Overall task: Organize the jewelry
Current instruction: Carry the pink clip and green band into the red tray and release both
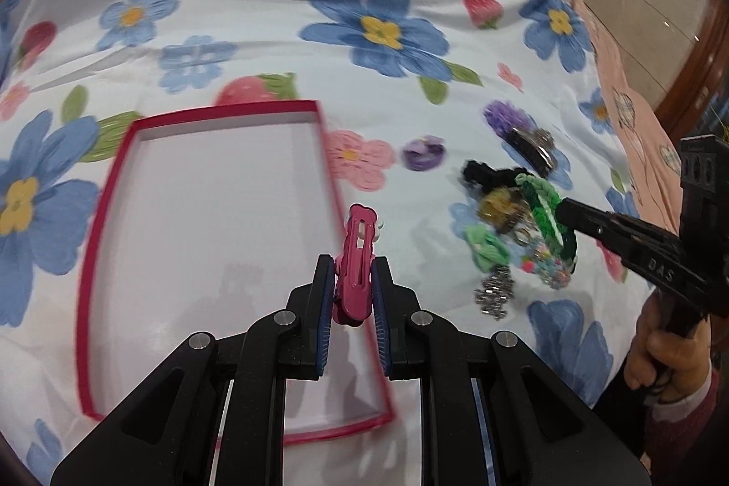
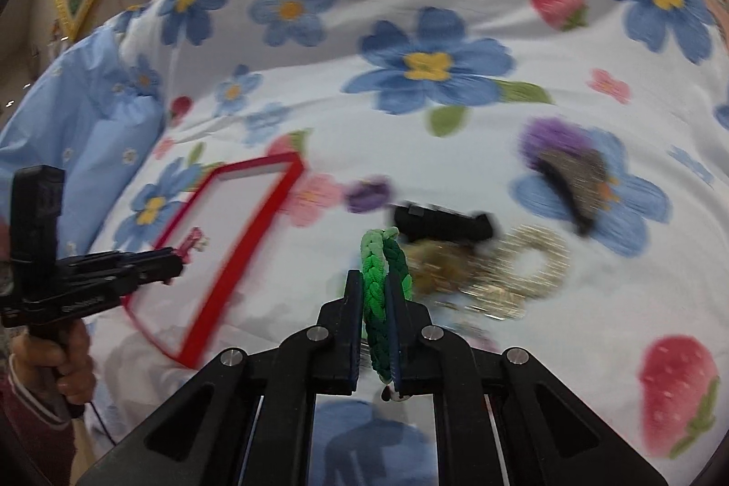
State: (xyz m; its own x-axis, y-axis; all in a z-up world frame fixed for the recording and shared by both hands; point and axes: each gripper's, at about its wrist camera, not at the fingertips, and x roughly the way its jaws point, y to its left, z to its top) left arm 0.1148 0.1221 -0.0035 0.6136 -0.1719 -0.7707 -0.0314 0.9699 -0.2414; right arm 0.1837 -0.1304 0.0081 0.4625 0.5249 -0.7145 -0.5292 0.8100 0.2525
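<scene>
My left gripper (image 1: pixel 354 265) is shut on a pink hair clip (image 1: pixel 357 253) and holds it above the right edge of a shallow red-rimmed white box (image 1: pixel 325 148). My right gripper (image 2: pixel 377 281) is shut on a green braided bracelet (image 2: pixel 376 285), beside a pile of jewelry (image 1: pixel 510 212) on the flowered sheet. In the left wrist view the right gripper (image 1: pixel 565 219) reaches into the pile from the right. In the right wrist view the left gripper (image 2: pixel 180 253) hangs over the box (image 2: pixel 255 230).
The pile holds a black hair tie (image 2: pixel 442 224), gold pieces (image 2: pixel 515 271), a light green bow (image 1: pixel 485 249) and a silver chain (image 1: pixel 494 290). A purple piece (image 1: pixel 423 153) and a purple-and-black clip (image 1: pixel 524 135) lie apart. The bed edge falls off at right.
</scene>
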